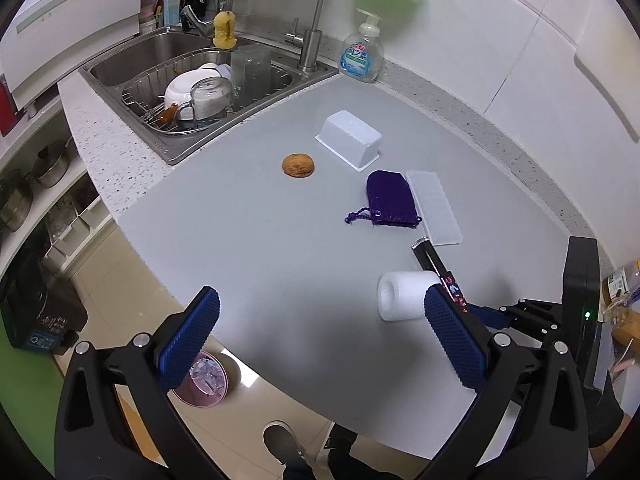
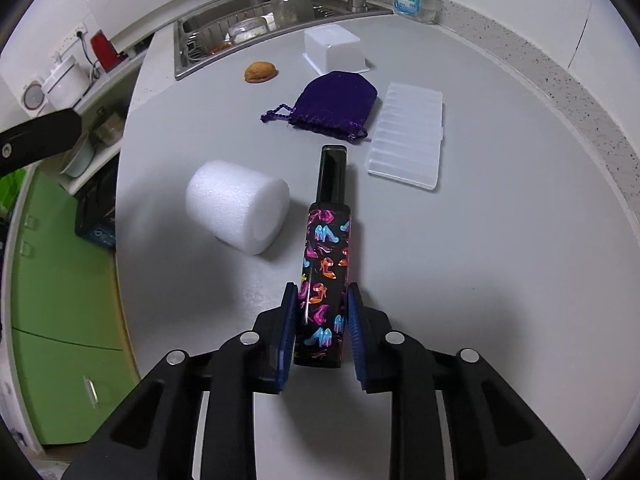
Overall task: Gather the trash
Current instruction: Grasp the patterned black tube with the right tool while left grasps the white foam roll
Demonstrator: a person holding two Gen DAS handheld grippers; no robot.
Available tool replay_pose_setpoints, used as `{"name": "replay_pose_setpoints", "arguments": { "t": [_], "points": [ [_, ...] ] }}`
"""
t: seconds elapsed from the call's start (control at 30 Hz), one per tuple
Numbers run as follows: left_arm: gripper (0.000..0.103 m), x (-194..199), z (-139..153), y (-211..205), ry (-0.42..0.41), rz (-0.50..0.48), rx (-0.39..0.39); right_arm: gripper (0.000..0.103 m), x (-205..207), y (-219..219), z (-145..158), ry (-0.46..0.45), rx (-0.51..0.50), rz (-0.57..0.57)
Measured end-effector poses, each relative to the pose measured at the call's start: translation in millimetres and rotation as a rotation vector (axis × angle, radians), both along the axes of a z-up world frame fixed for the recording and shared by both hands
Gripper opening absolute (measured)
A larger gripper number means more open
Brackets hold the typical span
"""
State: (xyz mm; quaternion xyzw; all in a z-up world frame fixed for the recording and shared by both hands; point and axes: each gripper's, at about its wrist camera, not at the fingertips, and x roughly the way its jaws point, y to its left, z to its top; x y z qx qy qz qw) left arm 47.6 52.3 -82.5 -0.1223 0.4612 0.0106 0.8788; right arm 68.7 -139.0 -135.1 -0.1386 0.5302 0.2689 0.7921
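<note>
My right gripper [image 2: 322,304] is shut on a black tube printed with coloured shoes [image 2: 326,264], which points away over the grey counter; the tube also shows in the left wrist view [image 1: 434,264]. My left gripper [image 1: 320,312] is open and empty above the counter's near edge. A white foam roll [image 2: 238,206] lies left of the tube, and it shows beside my left gripper's right finger [image 1: 404,294]. A walnut [image 1: 298,165] lies mid-counter. A purple drawstring pouch [image 1: 390,200] lies beyond the tube.
A white upturned box [image 1: 348,139] and a clear plastic tray [image 1: 434,208] lie on the counter. A sink [image 1: 132,60] with a dish rack is at the back left, a soap bottle [image 1: 362,54] behind. A pink bin [image 1: 204,378] stands on the floor below.
</note>
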Motion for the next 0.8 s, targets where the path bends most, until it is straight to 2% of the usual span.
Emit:
{"name": "replay_pose_setpoints", "arguments": {
  "t": [0.23,0.57,0.8],
  "points": [
    [0.1,7.6,-3.3,-15.0,0.009,-0.036,-0.008,0.022,2.1,-10.9,12.4,-0.015,0.028,-0.017],
    [0.1,27.2,-13.3,-53.7,0.032,-0.096,-0.001,0.022,14.6,-49.1,34.2,-0.062,0.037,-0.085],
    [0.1,40.2,-30.3,-76.5,0.072,-0.11,0.015,0.022,26.0,-78.0,35.3,-0.07,0.034,-0.132]
  ]
}}
